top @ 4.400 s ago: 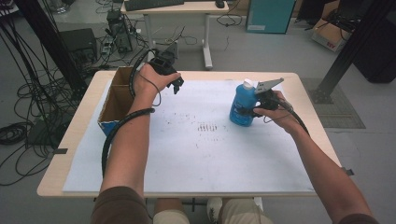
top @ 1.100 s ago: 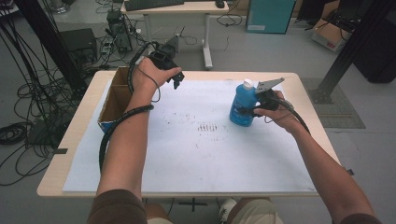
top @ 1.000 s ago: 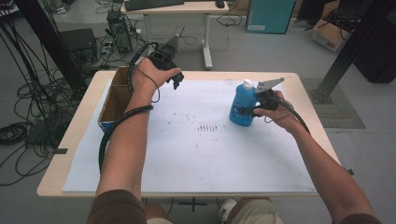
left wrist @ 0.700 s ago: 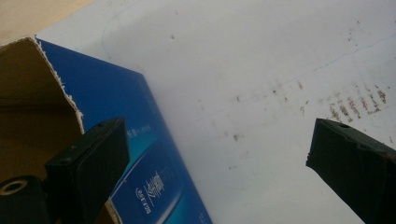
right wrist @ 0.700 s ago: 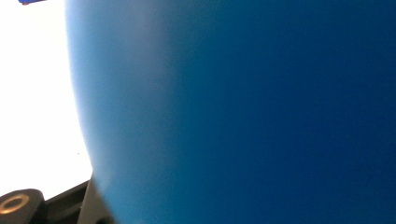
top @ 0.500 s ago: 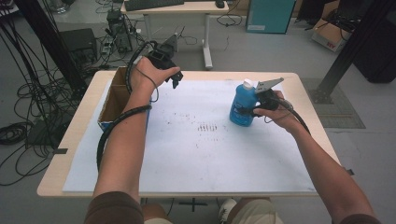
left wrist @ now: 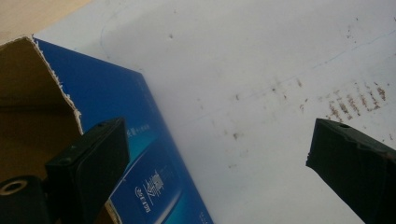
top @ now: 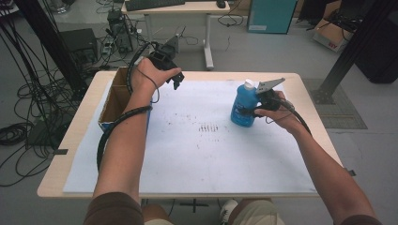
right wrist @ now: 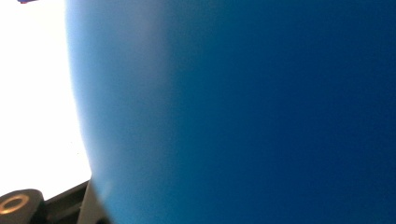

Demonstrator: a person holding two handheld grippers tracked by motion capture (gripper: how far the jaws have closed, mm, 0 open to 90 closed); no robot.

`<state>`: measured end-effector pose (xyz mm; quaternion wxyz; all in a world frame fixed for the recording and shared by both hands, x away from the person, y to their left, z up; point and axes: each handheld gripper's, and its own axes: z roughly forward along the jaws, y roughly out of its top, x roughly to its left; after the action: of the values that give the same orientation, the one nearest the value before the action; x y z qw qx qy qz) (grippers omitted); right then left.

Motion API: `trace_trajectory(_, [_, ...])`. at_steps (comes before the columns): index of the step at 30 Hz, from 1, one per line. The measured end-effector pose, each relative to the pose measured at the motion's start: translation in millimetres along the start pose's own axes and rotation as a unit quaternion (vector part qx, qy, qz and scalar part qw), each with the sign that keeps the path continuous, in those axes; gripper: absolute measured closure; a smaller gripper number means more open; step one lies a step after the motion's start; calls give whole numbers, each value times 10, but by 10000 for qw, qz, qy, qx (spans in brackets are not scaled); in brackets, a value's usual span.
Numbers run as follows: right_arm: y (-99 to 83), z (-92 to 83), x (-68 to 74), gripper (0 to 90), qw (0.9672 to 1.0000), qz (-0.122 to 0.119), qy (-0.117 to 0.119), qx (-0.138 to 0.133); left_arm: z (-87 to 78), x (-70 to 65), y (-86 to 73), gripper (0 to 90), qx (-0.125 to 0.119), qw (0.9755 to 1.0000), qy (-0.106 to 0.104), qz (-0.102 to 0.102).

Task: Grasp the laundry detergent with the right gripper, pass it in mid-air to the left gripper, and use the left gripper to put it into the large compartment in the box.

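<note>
High view: a person at a table (top: 70, 154) covered w/ a white sheet (top: 211, 154) holds tongs in each hand. The right gripper (top: 253, 111) is clamped on a blue bottle (top: 243, 107) w/ a white cap, which stands upright on the sheet at the table's right side; the jaws grip it low on the body from the person's side, grey plate up top next to the cap. The left gripper (top: 177, 79) hangs above the sheet's far left part, well apart from the bottle, just beside an open cardboard box (top: 112, 101) at the table's left edge. Faint brown marks dot the sheet's middle; no words legible there. Left gripper view: the left gripper's jaws stand wide apart w/ nothing between them, only the white sheet below. The box shows a brown inside and a blue outer wall bearing small white print and a logo, too small and blurred to read. Right gripper view: the bottle's blue wall sits hard up against the camera, the jaws drawn in around it; no label or writing on that side, bright white sheet at left.
</note>
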<state>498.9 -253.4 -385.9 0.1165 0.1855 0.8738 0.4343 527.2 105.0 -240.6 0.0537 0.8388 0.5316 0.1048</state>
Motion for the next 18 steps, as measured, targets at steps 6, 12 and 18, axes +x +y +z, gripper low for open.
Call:
trace_trajectory(6, [2, 1, 5, 432, 10000, -13, -12, 2, 0, -17, -14, 58, 15, 10000, -19, 59])
trace_trajectory(12, [13, 2, 20, 433, 10000, -15, -49, 26, -16, -28, -40, 58, 6, 9998, -80, 181])
trace_trajectory(18, [69, 7, 34, 436, 9999, 48, -63, 144, -130, -50, -64, 58, -92, 9989, -145, 444])
